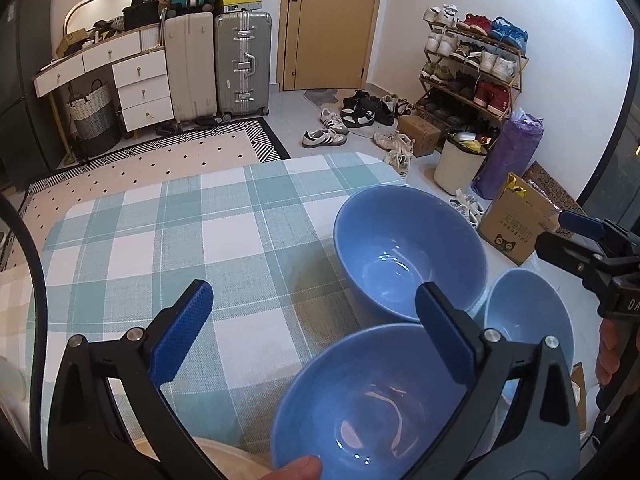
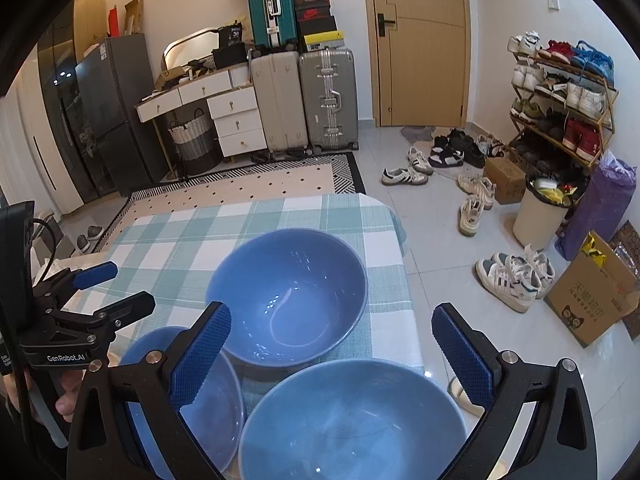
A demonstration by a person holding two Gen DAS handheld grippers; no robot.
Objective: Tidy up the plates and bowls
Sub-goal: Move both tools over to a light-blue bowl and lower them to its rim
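Three blue bowls stand on the checked tablecloth (image 1: 160,248). The far bowl (image 1: 408,248) also shows in the right wrist view (image 2: 288,296). The near left bowl (image 1: 368,404) lies under my left gripper (image 1: 316,320), which is open and empty above it. The near right bowl (image 1: 528,312) lies under my right gripper (image 2: 332,344), also open and empty; that bowl fills the bottom of the right wrist view (image 2: 352,424). The near left bowl shows there too (image 2: 216,412). Each gripper shows in the other's view, the left one (image 2: 116,288) and the right one (image 1: 560,236).
The table's right edge (image 2: 404,280) drops to a tiled floor with scattered shoes (image 2: 512,276) and a cardboard box (image 2: 592,300). A pale plate edge (image 1: 224,456) shows at the bottom left. Suitcases (image 1: 240,64), drawers and a shoe rack (image 1: 472,68) stand far behind.
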